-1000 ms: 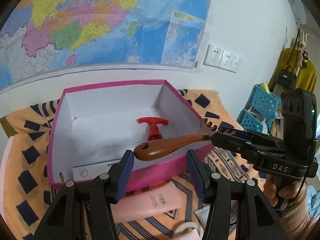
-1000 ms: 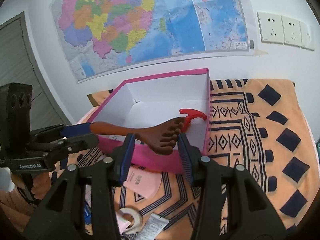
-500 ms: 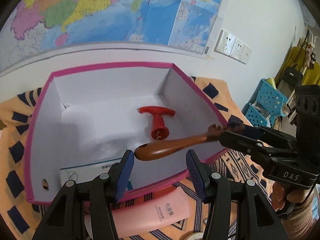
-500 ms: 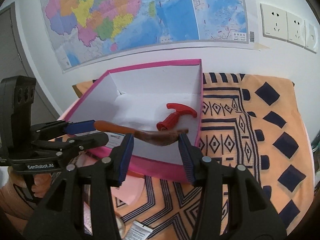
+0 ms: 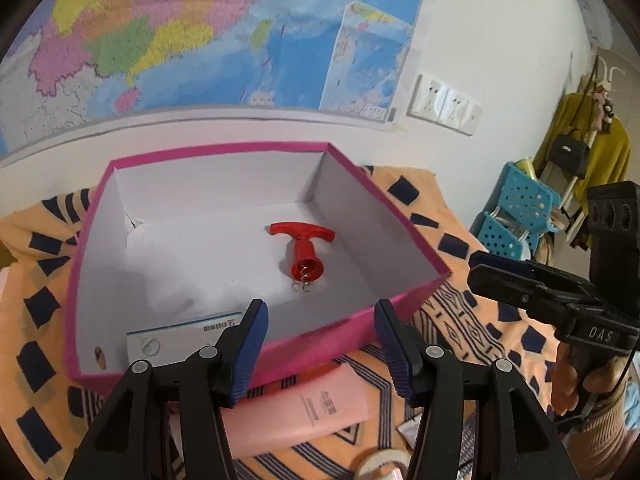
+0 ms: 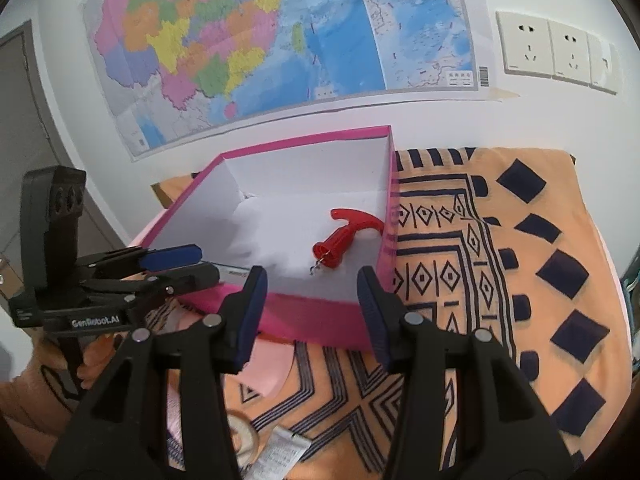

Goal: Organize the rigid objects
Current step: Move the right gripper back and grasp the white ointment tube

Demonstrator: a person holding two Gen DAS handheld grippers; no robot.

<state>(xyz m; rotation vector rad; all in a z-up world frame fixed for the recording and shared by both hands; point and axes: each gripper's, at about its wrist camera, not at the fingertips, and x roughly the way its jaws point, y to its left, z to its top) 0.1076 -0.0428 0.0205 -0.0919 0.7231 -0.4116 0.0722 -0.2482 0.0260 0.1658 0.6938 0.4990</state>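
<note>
The pink box is taken as the landmark. It is set open on the patterned orange cloth, against the wall under the map, presumably so that rigid things can be dropped in from the near side. Inside it, toward its right wall, a red corkscrew is seen lying on the white floor, its metal worm turned toward the near wall; a white carton rests in the near left corner. The wooden massager seen in neither view cannot be placed. The left gripper is held just in front of the box's near wall with its jaws parted and opening a little; nothing is gripped and nothing lies between the pads. The right gripper is held near the box's near right corner, likewise parted and empty. Outside the box, in front of its near wall, a pink tube is left on the cloth, with a roll of tape and a small sachet nearer still. The near wall itself would stand in the way of a low reach, and the two grippers are crowded together there.
</note>
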